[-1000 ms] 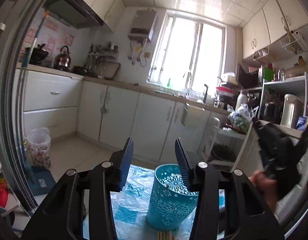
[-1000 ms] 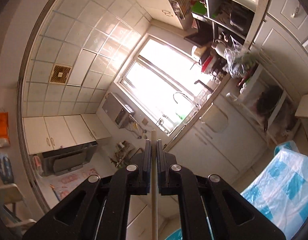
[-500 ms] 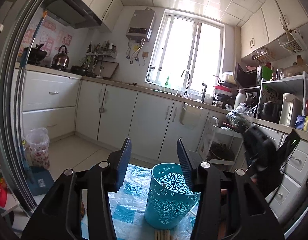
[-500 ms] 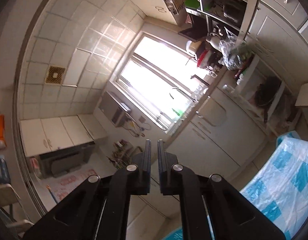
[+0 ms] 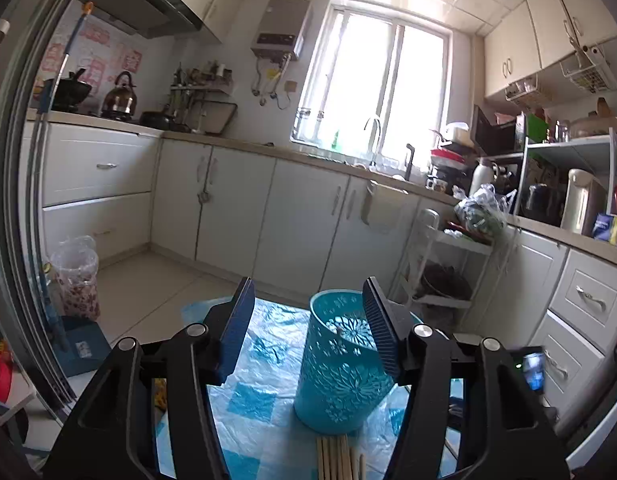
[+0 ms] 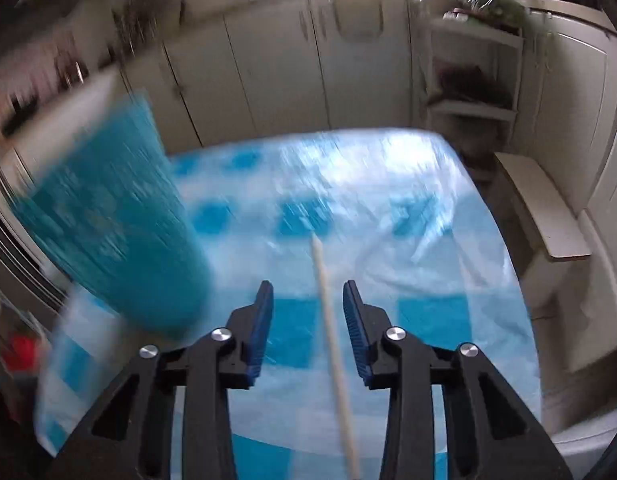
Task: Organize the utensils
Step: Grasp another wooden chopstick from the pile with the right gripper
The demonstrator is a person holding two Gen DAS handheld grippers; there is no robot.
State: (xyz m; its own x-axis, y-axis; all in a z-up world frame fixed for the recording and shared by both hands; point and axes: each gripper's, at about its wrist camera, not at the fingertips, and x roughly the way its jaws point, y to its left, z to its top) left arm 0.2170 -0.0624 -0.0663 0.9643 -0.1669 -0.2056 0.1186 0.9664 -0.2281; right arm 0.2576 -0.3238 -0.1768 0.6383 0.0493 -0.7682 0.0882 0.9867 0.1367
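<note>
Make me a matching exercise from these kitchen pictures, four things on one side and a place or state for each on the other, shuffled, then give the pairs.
Things:
1. teal holder
2. kettle
3. bundle of chopsticks
4. single chopstick

Places or states:
A. on the stove counter, far left
B. between the open pads of the right gripper, untouched
C. upright on the blue checked tablecloth
D. lying flat just in front of the holder

Pairs: 1-C, 2-A, 3-D, 4-B
</note>
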